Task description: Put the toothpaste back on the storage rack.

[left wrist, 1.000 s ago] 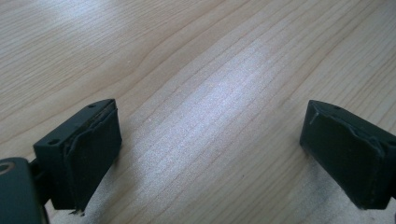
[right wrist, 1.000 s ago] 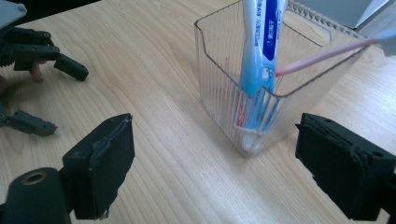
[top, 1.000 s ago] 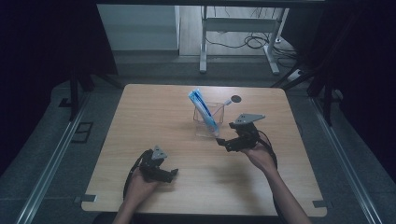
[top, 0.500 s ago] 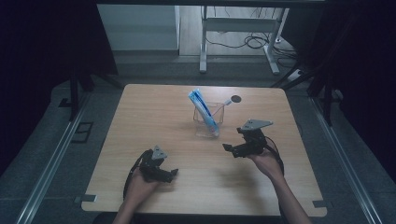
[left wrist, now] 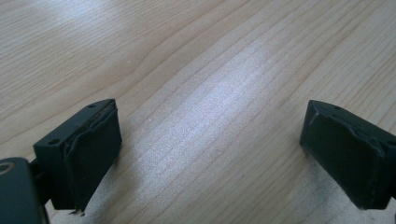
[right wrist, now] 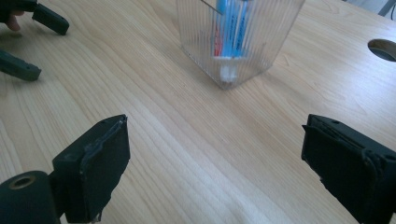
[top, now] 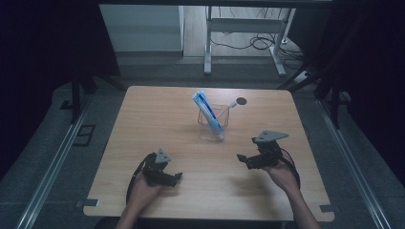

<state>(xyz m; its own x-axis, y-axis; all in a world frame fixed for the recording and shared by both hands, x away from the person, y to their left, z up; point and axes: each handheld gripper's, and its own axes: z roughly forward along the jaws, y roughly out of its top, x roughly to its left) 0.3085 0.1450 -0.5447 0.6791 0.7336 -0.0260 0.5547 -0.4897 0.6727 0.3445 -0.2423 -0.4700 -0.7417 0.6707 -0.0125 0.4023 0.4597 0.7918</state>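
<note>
Both the left gripper [top: 173, 177] and right gripper [top: 244, 159] gape empty over bare surface [top: 143, 124], well apart; the clear cup [top: 213, 125] holding a toothpaste tube [top: 208, 112] stands mid-surface, away from every edge.

Clear ribbed plastic cup [right wrist: 240, 35] stands on a smooth, matt wood table [right wrist: 163, 130].

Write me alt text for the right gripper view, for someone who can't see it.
A clear ribbed plastic cup holding a blue toothpaste tube stands on a wooden table, seen between the open black jaws of the right tongs. The left tongs lie open at the upper left, and a round hole marks the table at the right edge.
</note>
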